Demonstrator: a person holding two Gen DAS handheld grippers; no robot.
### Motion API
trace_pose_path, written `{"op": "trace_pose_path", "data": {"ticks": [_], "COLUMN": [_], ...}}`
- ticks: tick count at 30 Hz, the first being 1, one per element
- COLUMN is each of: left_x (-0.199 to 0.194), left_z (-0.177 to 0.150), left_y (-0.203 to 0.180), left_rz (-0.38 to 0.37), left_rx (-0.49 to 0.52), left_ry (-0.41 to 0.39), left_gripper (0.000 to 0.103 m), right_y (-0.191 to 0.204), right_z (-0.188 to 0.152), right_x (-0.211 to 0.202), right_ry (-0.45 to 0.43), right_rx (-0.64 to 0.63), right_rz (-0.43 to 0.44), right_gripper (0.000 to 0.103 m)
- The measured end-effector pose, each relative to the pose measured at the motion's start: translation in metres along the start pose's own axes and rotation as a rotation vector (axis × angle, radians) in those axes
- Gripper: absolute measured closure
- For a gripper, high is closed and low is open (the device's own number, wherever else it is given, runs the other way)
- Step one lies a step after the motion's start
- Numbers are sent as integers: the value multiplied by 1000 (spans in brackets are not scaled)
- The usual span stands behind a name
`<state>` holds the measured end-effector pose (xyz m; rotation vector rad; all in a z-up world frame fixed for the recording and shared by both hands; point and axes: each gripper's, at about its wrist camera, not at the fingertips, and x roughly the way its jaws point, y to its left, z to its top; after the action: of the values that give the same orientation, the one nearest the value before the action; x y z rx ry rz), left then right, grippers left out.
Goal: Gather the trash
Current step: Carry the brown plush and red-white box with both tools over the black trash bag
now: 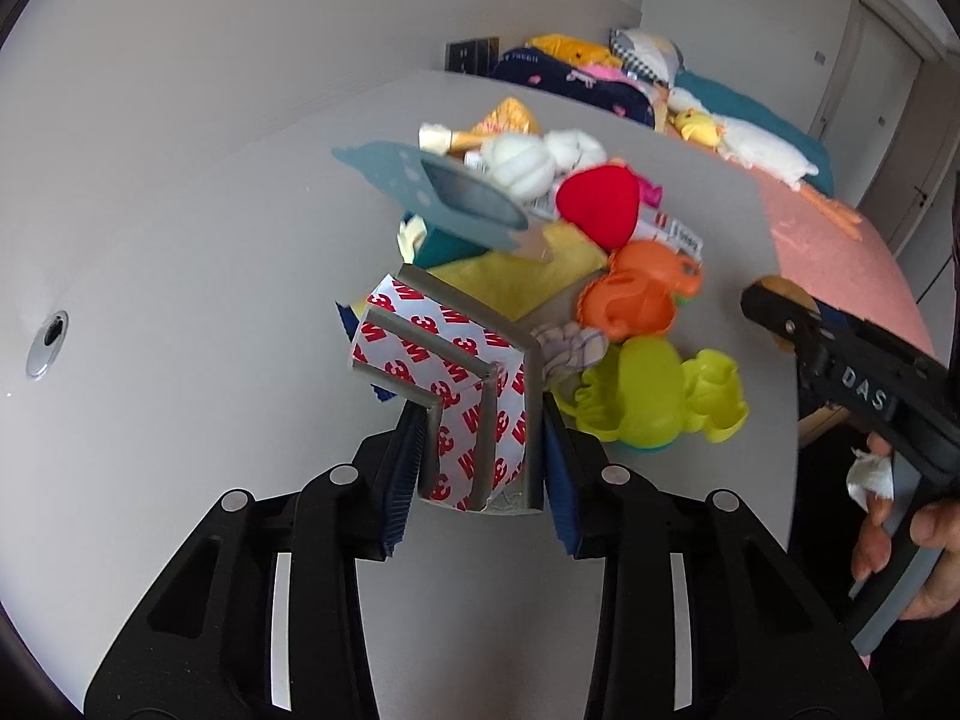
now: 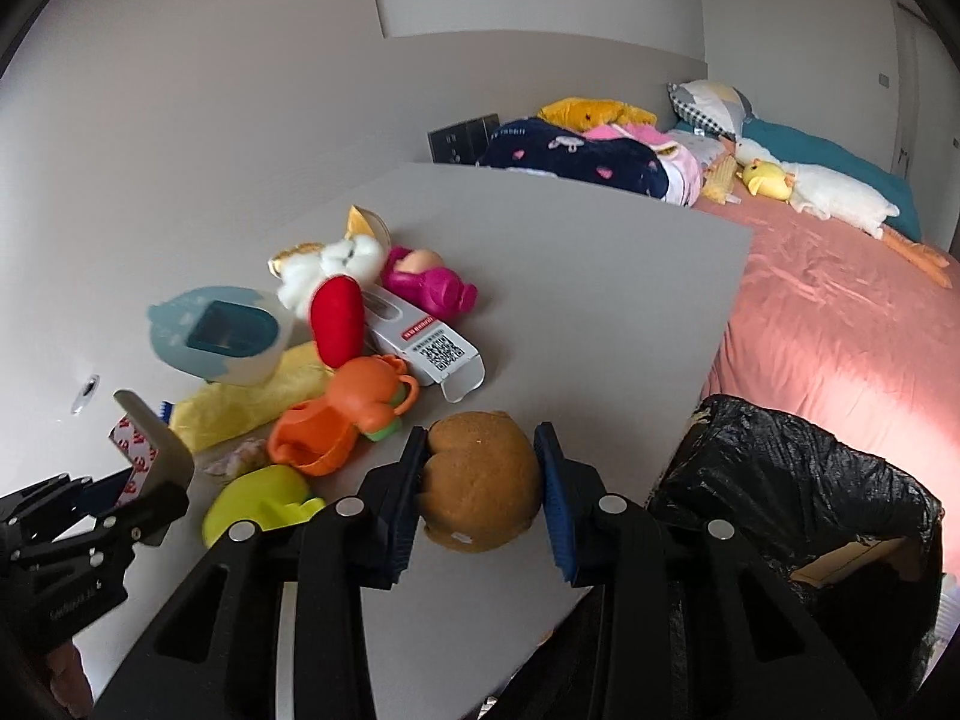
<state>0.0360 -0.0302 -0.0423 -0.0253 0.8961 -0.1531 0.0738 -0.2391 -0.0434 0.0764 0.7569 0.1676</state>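
Observation:
In the left wrist view my left gripper [image 1: 480, 468] is shut on a metal angle bracket [image 1: 444, 360] wrapped in white tape backing with red print, both blue pads pressed to its sides. The same bracket [image 2: 159, 447] shows at the lower left of the right wrist view. My right gripper [image 2: 483, 480] is shut on a round brown bun-like lump [image 2: 480, 480], held just above the grey table [image 2: 570, 300] near its front edge. A bin lined with a black bag [image 2: 780, 480] stands below the table's right edge, close to the right gripper.
A pile sits mid-table: orange toy [image 2: 354, 414], lime-green toy [image 2: 258, 504], red plush [image 2: 336, 324], white plush [image 2: 330, 267], magenta toy [image 2: 432, 285], white carton with a QR code [image 2: 432, 348], yellow cloth [image 2: 252, 402], blue-grey box [image 2: 222, 342]. A pink bed [image 2: 840, 330] lies to the right.

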Motion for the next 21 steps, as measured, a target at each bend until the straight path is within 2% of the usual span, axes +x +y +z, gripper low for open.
{"op": "trace_pose_path", "data": {"ticks": [8,21], "left_x": [-26,-34], "left_z": [4,4], "left_y": [-24,-83], "left_rz": [-20,-93], "left_rx": [56,138], "left_ry": [-58,-81], "left_gripper": [66,66], "right_y": [-9,-49], "right_z": [-3,-17], "right_x": [-35,-80], "right_ry": [-49,-91], "right_rx": [24,78], "right_rz": [-6,-68], "right_gripper": [65,65]}}
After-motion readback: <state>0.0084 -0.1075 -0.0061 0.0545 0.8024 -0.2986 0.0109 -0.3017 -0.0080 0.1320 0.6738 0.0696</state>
